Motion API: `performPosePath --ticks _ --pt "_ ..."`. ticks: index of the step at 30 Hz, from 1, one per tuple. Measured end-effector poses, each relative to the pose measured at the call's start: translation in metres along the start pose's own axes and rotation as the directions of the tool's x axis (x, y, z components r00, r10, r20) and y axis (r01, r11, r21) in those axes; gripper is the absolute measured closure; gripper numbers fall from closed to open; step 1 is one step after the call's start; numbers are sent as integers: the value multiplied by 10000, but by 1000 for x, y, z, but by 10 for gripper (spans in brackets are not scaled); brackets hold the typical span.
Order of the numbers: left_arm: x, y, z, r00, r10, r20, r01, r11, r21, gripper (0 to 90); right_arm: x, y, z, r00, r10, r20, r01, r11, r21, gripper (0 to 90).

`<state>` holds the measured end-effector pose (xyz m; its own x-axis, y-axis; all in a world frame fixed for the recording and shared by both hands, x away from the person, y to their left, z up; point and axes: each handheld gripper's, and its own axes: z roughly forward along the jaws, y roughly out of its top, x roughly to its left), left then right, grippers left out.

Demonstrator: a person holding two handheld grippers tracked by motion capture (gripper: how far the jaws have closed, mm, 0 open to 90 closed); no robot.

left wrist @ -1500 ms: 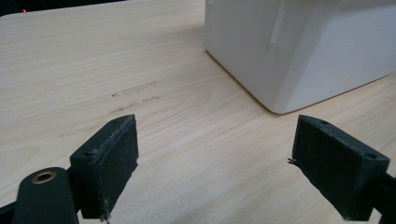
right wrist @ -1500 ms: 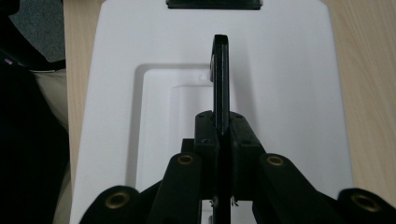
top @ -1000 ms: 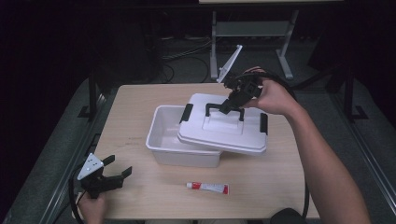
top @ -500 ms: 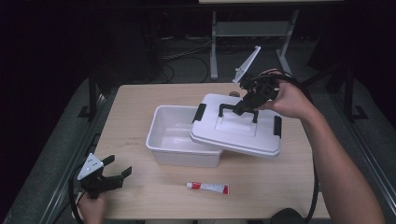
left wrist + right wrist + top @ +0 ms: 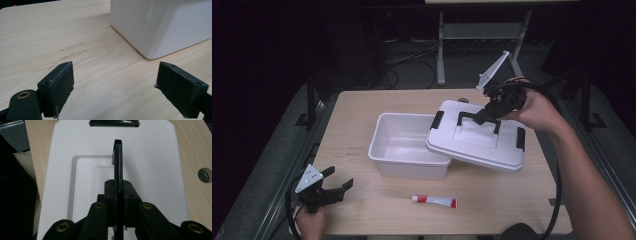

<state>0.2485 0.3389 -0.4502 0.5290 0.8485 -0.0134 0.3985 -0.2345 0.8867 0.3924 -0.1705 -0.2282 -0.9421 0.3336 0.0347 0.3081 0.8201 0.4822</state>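
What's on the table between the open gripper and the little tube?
Nothing. In the high view, only bare wooden table lies between the left hand-held gripper and the tube.

I see a pale wooden desk (image 5: 362,135) carrying an open white plastic bin (image 5: 404,145) and a small red-and-white tube (image 5: 434,201).

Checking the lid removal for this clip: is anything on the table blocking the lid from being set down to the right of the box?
Nothing visible does. The right gripper is shut on the lid by its black handle, with the lid's left edge over the box. The table right of it is bare; the tube lies nearer the front.
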Motion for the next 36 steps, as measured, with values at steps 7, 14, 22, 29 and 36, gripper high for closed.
performPosePath --ticks 7,14,22,29,36 --pt "0 0 1 10000 9 -10 -9 10000 33 137 -2 -15 -11 9997 195 127 -193 9996 -195 837" --pt "0 0 1 10000 28 -35 -28 10000 29 137 -4 -31 -16 9983 545 205 -542 9984 -174 836" --pt "-1 0 1 10000 31 -51 -31 10000 25 137 -8 -52 -15 9954 931 219 -926 9955 -205 837" --pt "-1 0 1 10000 51 -54 -51 10000 55 137 -12 -75 -10 9899 1401 213 -1397 9900 -211 836" --pt "-2 0 1 10000 58 -65 -57 10000 62 137 -16 -97 -4 9839 1777 169 -1773 9839 -235 836"
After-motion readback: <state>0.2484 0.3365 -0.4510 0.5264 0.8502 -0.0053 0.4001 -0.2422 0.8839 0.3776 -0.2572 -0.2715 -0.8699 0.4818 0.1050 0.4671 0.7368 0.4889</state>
